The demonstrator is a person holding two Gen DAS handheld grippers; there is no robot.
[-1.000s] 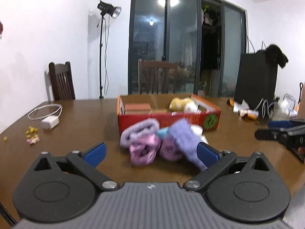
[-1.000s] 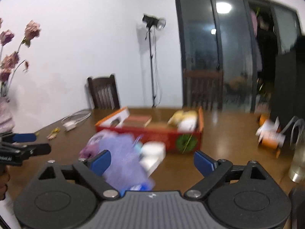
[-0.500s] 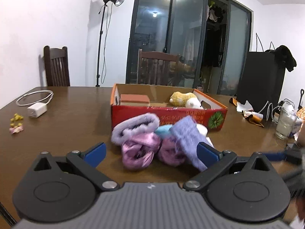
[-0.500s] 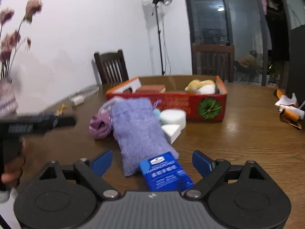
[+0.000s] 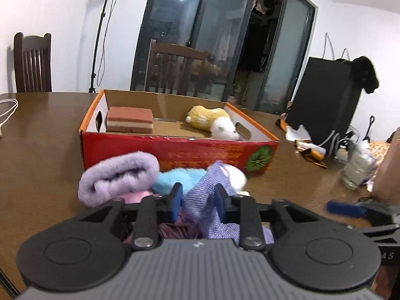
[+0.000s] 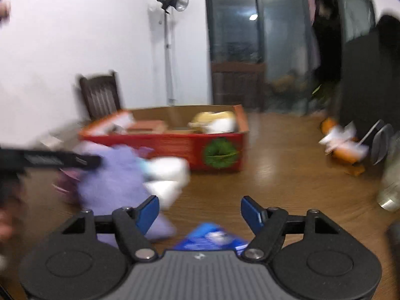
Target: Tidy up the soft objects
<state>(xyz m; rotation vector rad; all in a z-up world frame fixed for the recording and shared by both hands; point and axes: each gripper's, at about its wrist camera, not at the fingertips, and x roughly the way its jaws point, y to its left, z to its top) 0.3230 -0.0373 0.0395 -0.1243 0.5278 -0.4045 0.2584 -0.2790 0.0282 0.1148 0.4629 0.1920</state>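
Two grippers flank the pile before the red box (image 5: 175,150). Closing, the left gripper (image 5: 197,201) has the purple knit cloth (image 5: 207,200) bunched between its jaws, straight ahead. Right gripper (image 6: 200,211), also closing, holds nothing; the blue packet (image 6: 212,237) lies just under it.

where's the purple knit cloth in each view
Left wrist: the purple knit cloth sits low at centre, between the fingers of the left claw, whose jaws are closing on it.
Right wrist: the same cloth lies blurred at lower left, beside the right claw's left finger, not between its fingers.
Shared landmark: the red box with the green emblem stands just behind the cloth in both.
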